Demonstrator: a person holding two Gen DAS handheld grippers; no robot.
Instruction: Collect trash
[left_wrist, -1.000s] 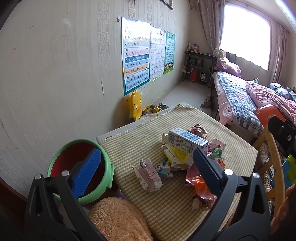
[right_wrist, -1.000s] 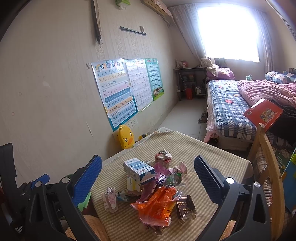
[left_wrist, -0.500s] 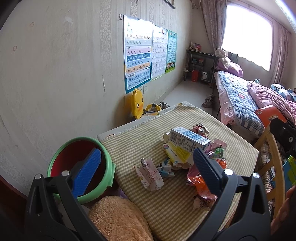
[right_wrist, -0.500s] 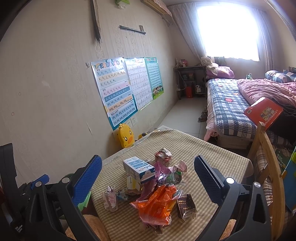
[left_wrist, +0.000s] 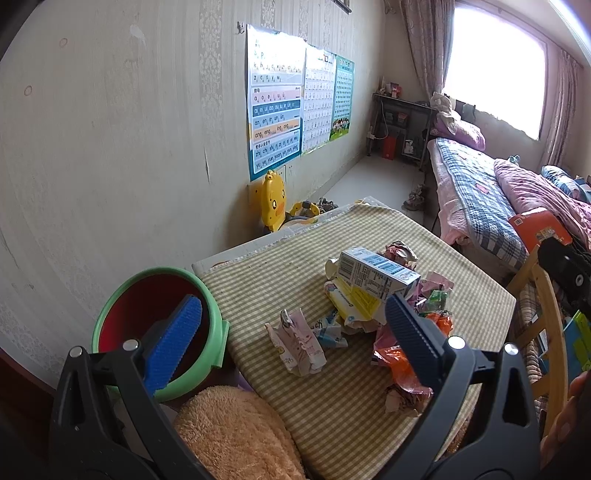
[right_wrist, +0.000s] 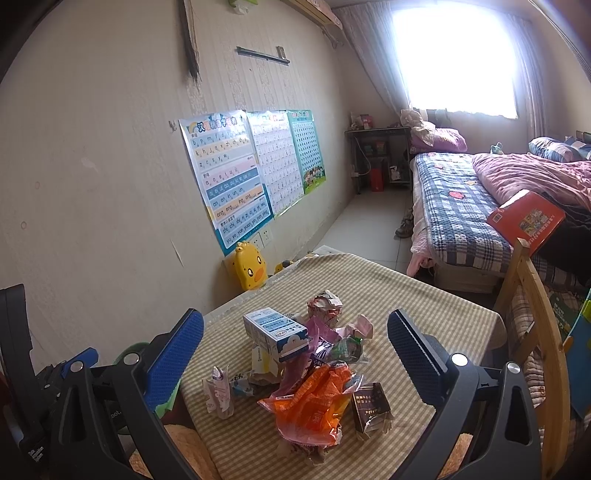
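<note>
A heap of trash lies on the checked tablecloth (left_wrist: 266, 288): a white and blue carton (left_wrist: 376, 273) (right_wrist: 275, 332) on top, a crumpled pink carton (left_wrist: 299, 343) (right_wrist: 219, 391) at the near left, an orange wrapper (right_wrist: 314, 402) (left_wrist: 402, 365) and a small dark box (right_wrist: 371, 410). A green-rimmed red bin (left_wrist: 147, 325) stands left of the table. My left gripper (left_wrist: 295, 339) is open, held short of the pink carton with nothing in it. Above the orange wrapper, the right gripper (right_wrist: 295, 350) also hangs open and empty.
A fluffy tan cushion (left_wrist: 236, 432) sits at the table's near edge. A wooden chair (right_wrist: 535, 332) stands at the right, a bed (right_wrist: 461, 206) beyond it. A yellow duck toy (left_wrist: 273, 199) leans on the postered wall.
The left wrist view has shifted slightly, with the posters and bin sliding a little right. The trash and both open grippers look unchanged.
</note>
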